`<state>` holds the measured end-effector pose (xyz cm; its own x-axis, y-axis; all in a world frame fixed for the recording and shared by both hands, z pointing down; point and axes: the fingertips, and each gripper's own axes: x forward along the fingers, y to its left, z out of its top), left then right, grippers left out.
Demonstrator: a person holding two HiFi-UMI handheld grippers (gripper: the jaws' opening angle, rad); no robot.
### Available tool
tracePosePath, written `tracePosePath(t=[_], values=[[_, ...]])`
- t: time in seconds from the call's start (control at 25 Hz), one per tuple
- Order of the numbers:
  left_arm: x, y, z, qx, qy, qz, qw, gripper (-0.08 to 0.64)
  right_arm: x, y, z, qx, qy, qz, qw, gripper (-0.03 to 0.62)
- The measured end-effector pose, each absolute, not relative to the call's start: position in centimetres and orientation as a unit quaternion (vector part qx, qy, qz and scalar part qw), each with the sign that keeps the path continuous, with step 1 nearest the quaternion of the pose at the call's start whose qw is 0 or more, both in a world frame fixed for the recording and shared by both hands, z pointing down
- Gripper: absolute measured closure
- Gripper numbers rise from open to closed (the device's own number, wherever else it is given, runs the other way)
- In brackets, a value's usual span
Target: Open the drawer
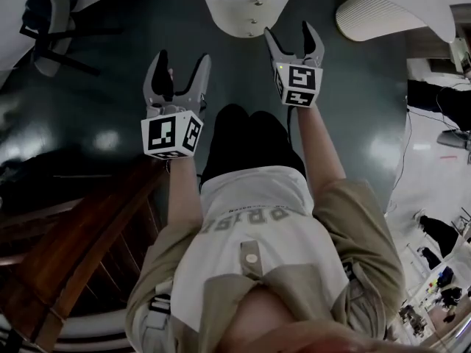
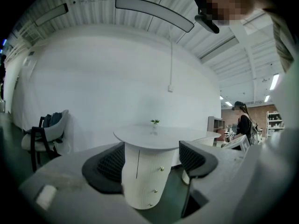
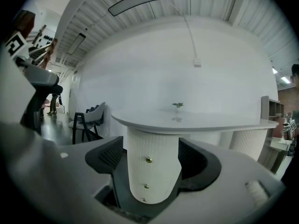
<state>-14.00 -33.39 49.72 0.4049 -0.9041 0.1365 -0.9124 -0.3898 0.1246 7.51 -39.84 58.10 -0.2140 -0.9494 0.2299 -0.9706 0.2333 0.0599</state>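
You hold two hand-held grippers, the left hand-held gripper [image 1: 182, 57] and the right hand-held gripper [image 1: 288, 29], and each has two jaws. Ahead of you stands one round white counter [image 3: 196, 122] on one ribbed pedestal [image 3: 159, 171]. Count three brass knobs on that pedestal, one above another: the top knob [image 3: 148, 160], the middle knob [image 3: 146, 185] and the bottom knob [image 3: 144, 199]. One small plant [image 3: 177, 105] sits on the counter. One chair [image 2: 42, 141] stands off to your left. You have one curved lamp [image 2: 154, 13] overhead, and one person [image 2: 243, 122] stands in the background to the right.
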Motion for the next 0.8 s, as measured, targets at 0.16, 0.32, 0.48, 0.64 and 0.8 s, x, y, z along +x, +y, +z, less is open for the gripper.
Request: tracePosePath(t=[0.16,0.32,0.48,0.64,0.8], values=[[-13.5,-34.8,54.8,0.835,-0.542,0.021,0.092,0.193,6.7,-43.3,62.9,0.615,-0.779,0.045,0.111,0.242],[-13.1,-35.7,59.5,0.834,-0.543,0.022,0.093,0.193,5.4,-46.9,68.1,0.607,-0.784,0.051,0.120,0.247],[-12.7,-36.3,63.4,0.834,-0.544,0.022,0.091,0.193,4.9,-49.8,72.1,0.607,-0.784,0.057,0.119,0.261],[-12.7,-36.7,66.5,0.833,-0.545,0.022,0.095,0.193,4.4,-52.0,73.9,0.607,-0.784,0.048,0.121,0.284],[-12.9,-37.1,68.3,0.830,-0.549,0.016,0.093,0.193,4.0,-53.2,74.5,0.610,-0.782,0.035,0.124,0.330]])
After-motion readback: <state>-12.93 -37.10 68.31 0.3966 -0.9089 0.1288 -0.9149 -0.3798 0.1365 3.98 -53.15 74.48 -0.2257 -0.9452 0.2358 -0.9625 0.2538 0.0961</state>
